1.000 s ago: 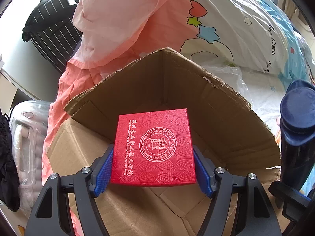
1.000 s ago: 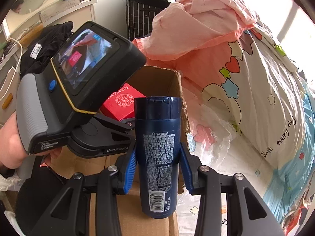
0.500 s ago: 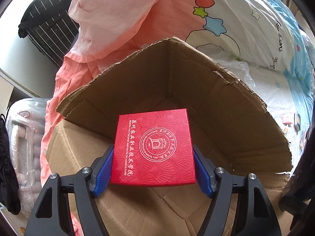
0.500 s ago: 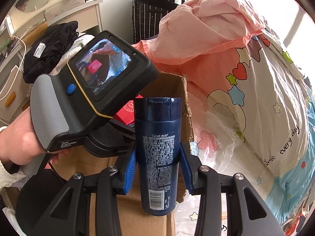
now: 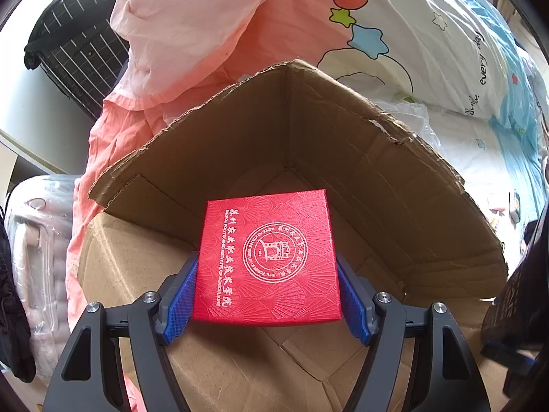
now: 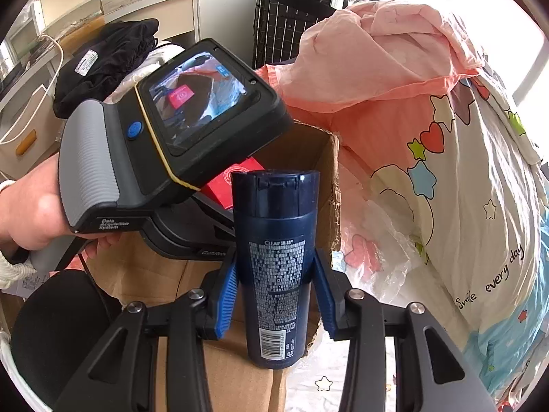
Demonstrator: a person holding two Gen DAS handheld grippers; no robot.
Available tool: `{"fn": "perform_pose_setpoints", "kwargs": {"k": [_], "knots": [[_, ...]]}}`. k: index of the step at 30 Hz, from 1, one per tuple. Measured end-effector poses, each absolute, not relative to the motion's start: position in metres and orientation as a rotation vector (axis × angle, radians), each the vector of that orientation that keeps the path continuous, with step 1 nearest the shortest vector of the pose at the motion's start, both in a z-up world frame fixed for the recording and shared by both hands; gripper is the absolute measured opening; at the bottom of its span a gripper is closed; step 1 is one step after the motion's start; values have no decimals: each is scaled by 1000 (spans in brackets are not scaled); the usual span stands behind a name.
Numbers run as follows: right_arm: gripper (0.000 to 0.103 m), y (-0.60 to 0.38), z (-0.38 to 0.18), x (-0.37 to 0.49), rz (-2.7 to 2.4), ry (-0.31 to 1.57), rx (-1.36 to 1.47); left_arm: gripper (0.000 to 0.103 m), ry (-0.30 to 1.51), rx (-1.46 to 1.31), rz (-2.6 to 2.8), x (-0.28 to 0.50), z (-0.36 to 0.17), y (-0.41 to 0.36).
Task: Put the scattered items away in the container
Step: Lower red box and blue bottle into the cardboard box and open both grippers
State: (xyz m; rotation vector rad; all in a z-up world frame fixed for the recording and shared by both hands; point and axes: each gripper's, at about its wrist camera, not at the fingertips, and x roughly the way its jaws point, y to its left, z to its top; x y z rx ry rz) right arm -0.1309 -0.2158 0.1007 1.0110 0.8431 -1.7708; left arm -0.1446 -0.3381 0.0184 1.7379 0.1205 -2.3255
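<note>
My left gripper (image 5: 267, 300) is shut on a flat red gift box (image 5: 269, 257) with a white seal. It holds the box over the open cardboard box (image 5: 360, 158), near its far corner. My right gripper (image 6: 276, 295) is shut on a dark blue shampoo bottle (image 6: 276, 257), cap away from me, beside the cardboard box's right wall (image 6: 331, 185). In the right wrist view the left gripper's body with its screen (image 6: 192, 116) reaches over the carton, and a corner of the red gift box (image 6: 240, 178) shows under it.
Pink bedding (image 5: 206, 34) and a white cartoon-print quilt (image 6: 463, 171) lie behind and right of the carton. A black striped suitcase (image 6: 295, 10) stands at the back. Black clothing (image 6: 109, 58) and a desk (image 6: 137, 10) are at the left. Crinkled plastic (image 6: 387, 257) lies on the bed.
My left gripper has moved further in over the carton with the red box. The right gripper with the bottle has drawn back to the right, out of the left view.
</note>
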Motion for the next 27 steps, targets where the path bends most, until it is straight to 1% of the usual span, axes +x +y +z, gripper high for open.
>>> {"fn": "perform_pose_setpoints", "kwargs": {"k": [12, 27], "knots": [[38, -218, 103, -129, -1751, 877, 993, 74, -1, 1773, -2363, -132, 32, -325], [38, -226, 91, -133, -1732, 847, 1015, 74, -18, 1772, -2354, -128, 32, -334]]}}
